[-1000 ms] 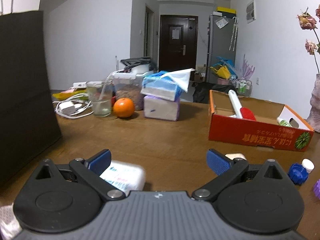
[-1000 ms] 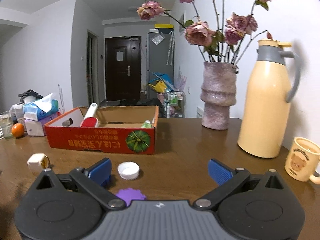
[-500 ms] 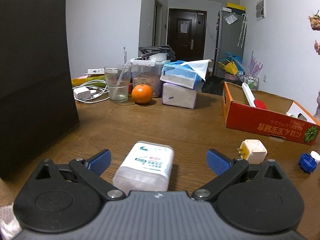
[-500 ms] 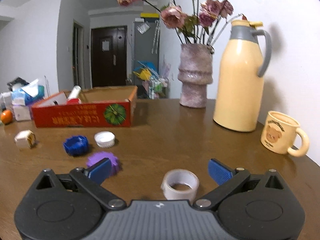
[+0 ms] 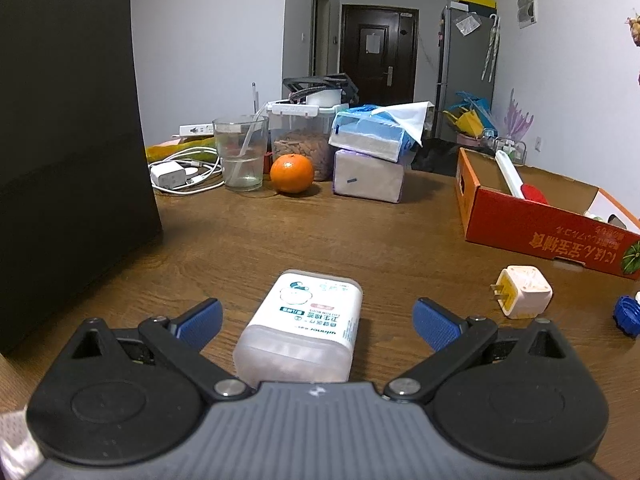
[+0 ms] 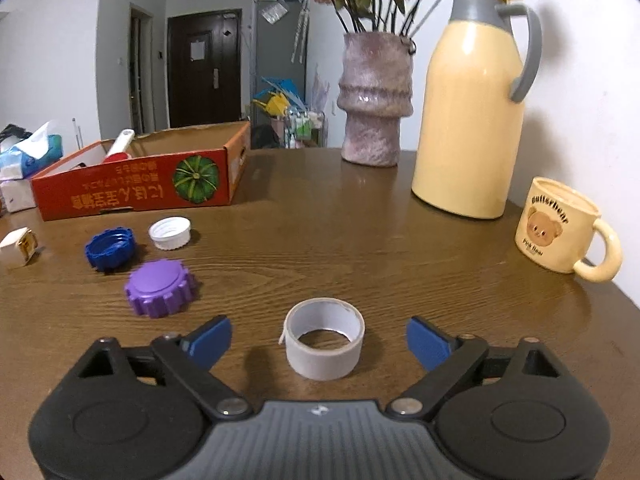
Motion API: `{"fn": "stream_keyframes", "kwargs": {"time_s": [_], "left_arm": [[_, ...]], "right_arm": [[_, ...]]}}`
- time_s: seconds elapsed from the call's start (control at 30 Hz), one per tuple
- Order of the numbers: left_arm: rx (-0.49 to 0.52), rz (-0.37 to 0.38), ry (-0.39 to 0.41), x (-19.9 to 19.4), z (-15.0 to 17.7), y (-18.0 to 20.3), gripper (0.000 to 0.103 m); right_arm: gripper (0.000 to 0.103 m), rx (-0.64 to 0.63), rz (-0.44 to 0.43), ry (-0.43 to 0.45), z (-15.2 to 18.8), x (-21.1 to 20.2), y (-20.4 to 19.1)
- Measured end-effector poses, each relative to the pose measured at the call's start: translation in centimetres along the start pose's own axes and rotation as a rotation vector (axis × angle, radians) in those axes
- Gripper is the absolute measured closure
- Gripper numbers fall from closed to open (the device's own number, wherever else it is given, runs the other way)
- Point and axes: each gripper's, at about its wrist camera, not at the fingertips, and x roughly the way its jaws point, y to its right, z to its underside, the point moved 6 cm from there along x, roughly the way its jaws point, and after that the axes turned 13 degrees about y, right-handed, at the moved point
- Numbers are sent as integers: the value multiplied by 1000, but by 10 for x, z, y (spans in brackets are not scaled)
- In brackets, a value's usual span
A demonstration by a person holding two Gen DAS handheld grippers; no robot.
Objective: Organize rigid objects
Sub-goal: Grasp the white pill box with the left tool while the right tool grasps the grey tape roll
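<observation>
tape roll (image 6: 324, 344) is framed on the table (image 6: 360, 240) by the closing right gripper (image 6: 319, 336), untouched; cotton swab box (image 5: 304, 328) is flanked by the wide left gripper (image 5: 318, 320).

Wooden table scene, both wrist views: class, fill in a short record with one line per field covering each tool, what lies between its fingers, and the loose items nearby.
left tool: open, straddling cotton swab box, no contact
right tool: closing, tape roll between pads, not touched
loose caps: blue cap, white cap, purple cap
plug adapter: lying on the table
red carton: open, holds a red and white brush
</observation>
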Motion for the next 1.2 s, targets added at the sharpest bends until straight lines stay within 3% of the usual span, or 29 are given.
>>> {"fn": "stream_keyframes", "kwargs": {"time_s": [0.1,0.23,0.63,0.87,1.03,1.13,1.2], "left_arm": [[9,-10,-18,4,2,-1,0],[9,-11,-37,9,5,-5,0],[10,30,-109,30,13,-11,0],[31,31,-202,53,25,-13,0],[45,13,-205,61,27,-14,0],[49,23,-195,59,26,-12,7],[55,32,-184,57,25,-10,18]], "right_arm": [[26,22,12,-44,2,14,3],[60,44,8,-51,3,17,3],[61,65,5,41,-6,2,2],[61,62,-3,47,-7,0,-1],[61,64,-7,46,-7,1,-2],[61,63,-7,48,-7,1,-3],[61,62,-8,49,-7,0,-3]]}}
